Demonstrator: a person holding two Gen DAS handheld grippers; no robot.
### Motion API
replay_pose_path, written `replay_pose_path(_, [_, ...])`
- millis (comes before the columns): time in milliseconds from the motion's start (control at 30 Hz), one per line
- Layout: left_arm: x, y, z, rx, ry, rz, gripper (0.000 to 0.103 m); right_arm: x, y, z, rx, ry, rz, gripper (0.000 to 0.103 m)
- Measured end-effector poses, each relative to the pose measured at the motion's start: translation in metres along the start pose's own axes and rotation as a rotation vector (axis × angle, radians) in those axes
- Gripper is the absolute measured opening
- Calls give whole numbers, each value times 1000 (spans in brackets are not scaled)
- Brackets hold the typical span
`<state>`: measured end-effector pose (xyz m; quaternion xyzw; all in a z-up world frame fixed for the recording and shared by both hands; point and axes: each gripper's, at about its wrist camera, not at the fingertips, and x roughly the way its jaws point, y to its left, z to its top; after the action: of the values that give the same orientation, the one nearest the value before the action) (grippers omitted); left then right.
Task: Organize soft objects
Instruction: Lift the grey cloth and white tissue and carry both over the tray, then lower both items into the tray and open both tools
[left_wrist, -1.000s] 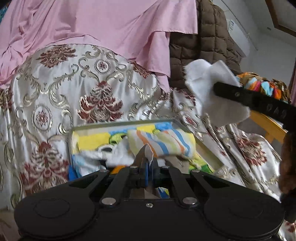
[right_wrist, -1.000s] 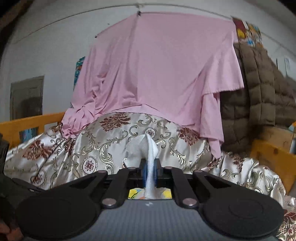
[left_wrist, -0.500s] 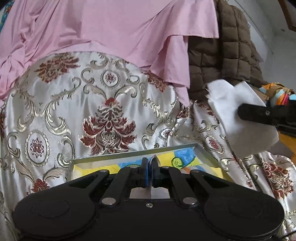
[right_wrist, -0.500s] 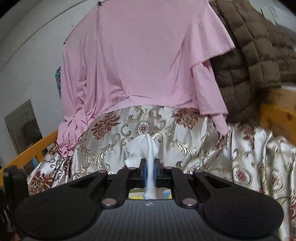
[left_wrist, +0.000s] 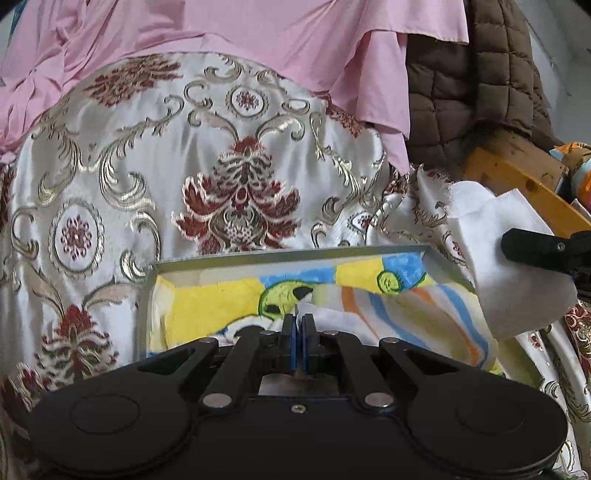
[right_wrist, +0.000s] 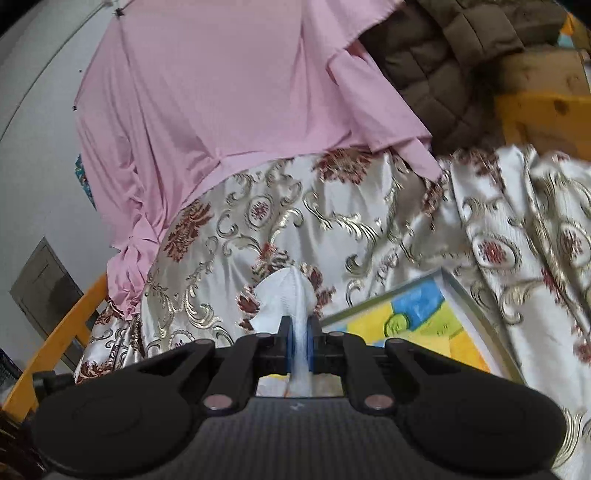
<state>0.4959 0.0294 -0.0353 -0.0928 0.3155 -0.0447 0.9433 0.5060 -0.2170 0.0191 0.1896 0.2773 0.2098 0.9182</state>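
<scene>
A pink sheet (left_wrist: 207, 26) hangs over the back of everything, and beside it to the right a brown quilted jacket (left_wrist: 476, 74) slumps against a yellow wooden rail (left_wrist: 532, 192). Under both spreads a shiny cream brocade cloth (left_wrist: 155, 173) with dark red and gold flourishes, bunched into folds around the tray so that it crowds its far and right edges.

The grey tray (left_wrist: 295, 255) sits on that brocade. Inside it lie a yellow and blue towel (left_wrist: 221, 299) with a green cartoon figure, and a striped cloth (left_wrist: 413, 314) in orange, blue and cream on top of it toward the right.

The left tool (left_wrist: 298, 325) is low over the tray, its blue pads pressed nearly together with only a thin sliver of something pale pinched between them; I cannot tell what that scrap belongs to. The right tool (right_wrist: 299, 332) is clenched on a white cloth (right_wrist: 288, 295), which puffs up above the pads and trails down between them. From the left wrist view that same white cloth (left_wrist: 509, 266) hangs just off the tray's right corner, with the right tool's black finger across it.

Further off there is a plain pale wall (right_wrist: 40, 122) to the left, and some bright patterned fabric (left_wrist: 580, 166) behind the rail.
</scene>
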Motion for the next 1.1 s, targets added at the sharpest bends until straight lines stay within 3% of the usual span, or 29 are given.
replay_pose_path(467, [2,-9,-12,18,18,-6,3,8,-25,-25,79,56,-50,12])
replay_pose_path(567, [1,-10,-14,12,20,-8,8,9,-29,-30,90,66,-56,15])
replay_pose_path(667, [-2,-9,-14,5,18,-11,13,8,-31,-34,104,69,-57,28])
replay_pose_path(867, [-10,-12,-17,9,11,-13,31,5,-32,-40,129,81,-50,60])
replay_pose_path(1100, [-35,-23,-21,28,-73,-12,62,-10,-33,-42,150,94,11,89])
